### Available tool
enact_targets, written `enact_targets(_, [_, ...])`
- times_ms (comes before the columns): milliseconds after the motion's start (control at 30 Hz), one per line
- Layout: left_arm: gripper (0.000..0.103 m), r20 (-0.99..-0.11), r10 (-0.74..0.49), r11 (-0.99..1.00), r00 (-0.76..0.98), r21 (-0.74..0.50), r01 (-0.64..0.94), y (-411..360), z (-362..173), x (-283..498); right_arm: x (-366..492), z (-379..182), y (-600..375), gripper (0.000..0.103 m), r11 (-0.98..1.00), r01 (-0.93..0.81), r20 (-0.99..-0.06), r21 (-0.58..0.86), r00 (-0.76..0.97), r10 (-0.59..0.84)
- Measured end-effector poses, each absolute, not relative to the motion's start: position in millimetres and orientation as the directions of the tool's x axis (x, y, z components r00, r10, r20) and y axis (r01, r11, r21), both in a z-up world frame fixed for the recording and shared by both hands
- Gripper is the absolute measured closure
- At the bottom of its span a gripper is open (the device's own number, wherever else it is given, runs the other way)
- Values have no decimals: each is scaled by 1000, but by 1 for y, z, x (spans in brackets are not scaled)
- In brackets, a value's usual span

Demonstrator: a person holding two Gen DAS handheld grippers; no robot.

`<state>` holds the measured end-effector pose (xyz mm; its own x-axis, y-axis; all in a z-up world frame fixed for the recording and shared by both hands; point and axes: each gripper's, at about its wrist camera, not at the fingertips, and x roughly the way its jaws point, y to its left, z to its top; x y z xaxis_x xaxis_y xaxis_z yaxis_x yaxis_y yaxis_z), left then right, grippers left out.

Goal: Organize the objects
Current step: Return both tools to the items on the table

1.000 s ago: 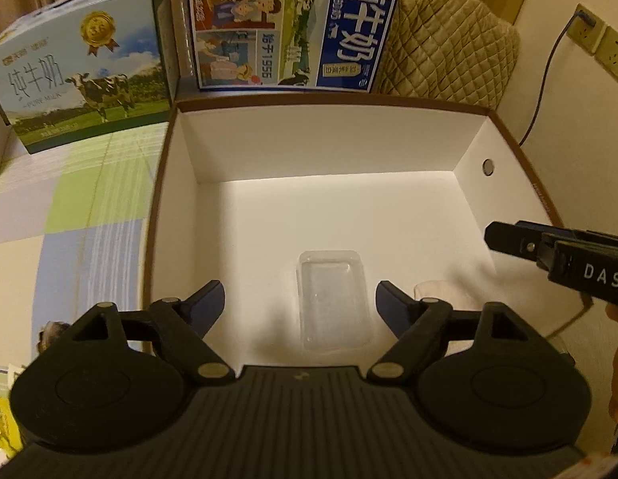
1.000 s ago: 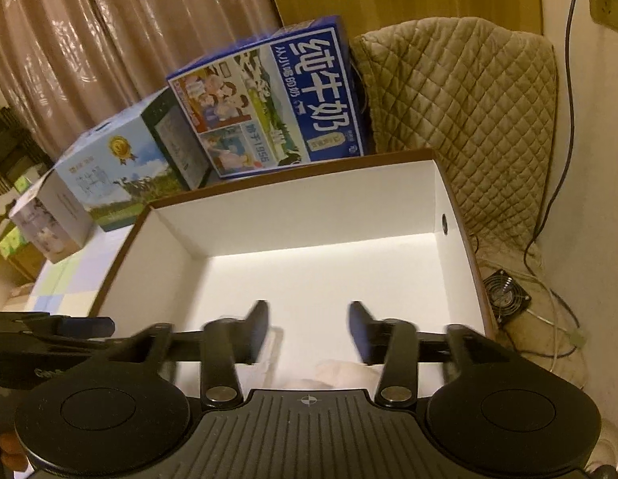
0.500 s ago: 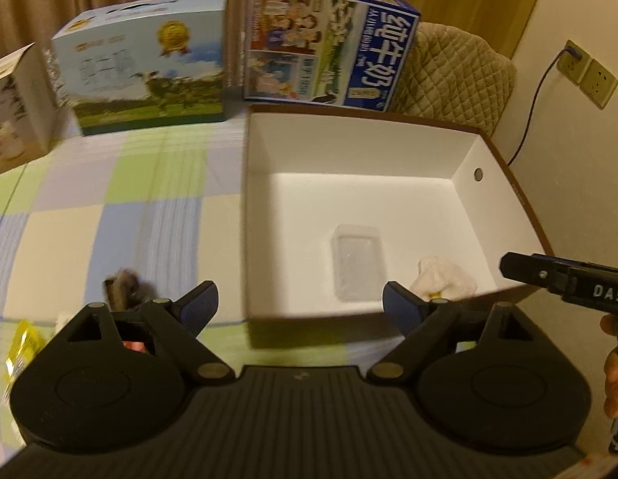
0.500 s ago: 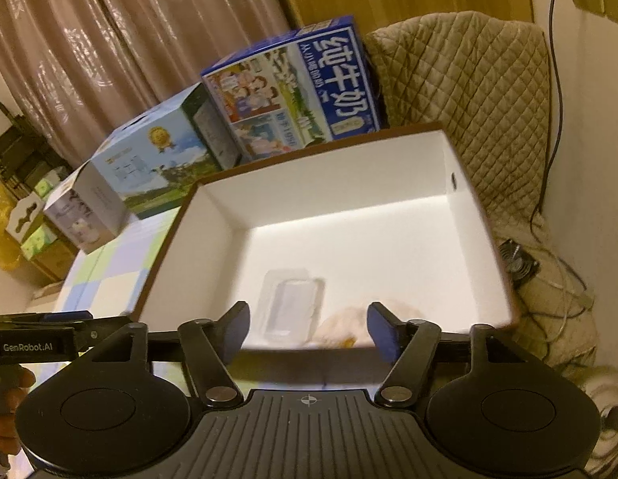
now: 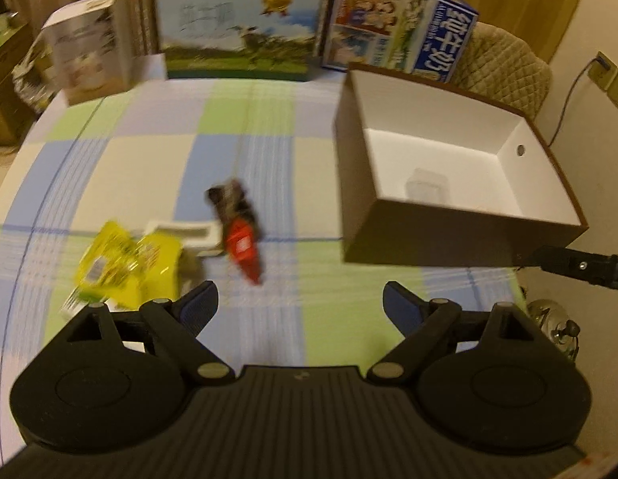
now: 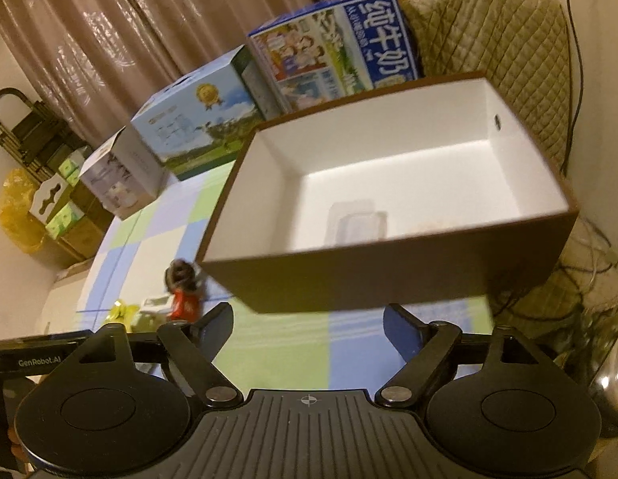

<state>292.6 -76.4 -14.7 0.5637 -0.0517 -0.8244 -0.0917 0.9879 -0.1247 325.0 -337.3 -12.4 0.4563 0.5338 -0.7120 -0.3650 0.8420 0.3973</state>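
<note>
A brown box with white inside (image 5: 460, 235) (image 6: 389, 279) stands at the table's right end. A clear plastic case (image 5: 426, 185) (image 6: 357, 221) lies on its floor. Left of the box, on the checked cloth, lie a yellow packet (image 5: 127, 265) (image 6: 119, 311), a white tray piece (image 5: 181, 233) and a dark packet with a red end (image 5: 239, 231) (image 6: 183, 291). My left gripper (image 5: 299, 305) hovers open over the cloth in front of those items, nothing between its fingers. My right gripper (image 6: 309, 321) sits before the box's near wall, its jaws opening and empty.
Two milk cartons (image 5: 239, 26) (image 5: 401, 42) and a small white box (image 5: 87, 46) line the table's far edge. A quilted chair (image 5: 504, 66) stands behind the brown box. Wall sockets and a cable (image 5: 604, 80) are at the right; cables and a metal object (image 6: 604, 379) lie on the floor.
Both grippers drew back out of the box and toward the table's near side; the left one swung left over the cloth. The right jaws widened. A pale crumpled item stays in the box.
</note>
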Motion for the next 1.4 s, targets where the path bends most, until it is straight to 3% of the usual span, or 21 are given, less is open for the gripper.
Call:
enact_targets(100, [16,-826,-35,986,563,-122,-118,-58,-17,273,312,-17,-329,15,829,-361,-703,428,444,556])
enact_targets(400, [16,-846,32,971,532,-99,-216,-3,-32,219,279,-33,-292,9,813,-379,-711,442,405,575])
enact_targets(967, [20,-886,69,952,458,-79,-295,57,-66,175,261,-67,-224,10,841,-453,-833,297,308,460])
enact_targets(1400, [29,-881,79,939,467,-91,-331,95,-75,193,269,-74,-163,17,799,-507,-801,323,303,516])
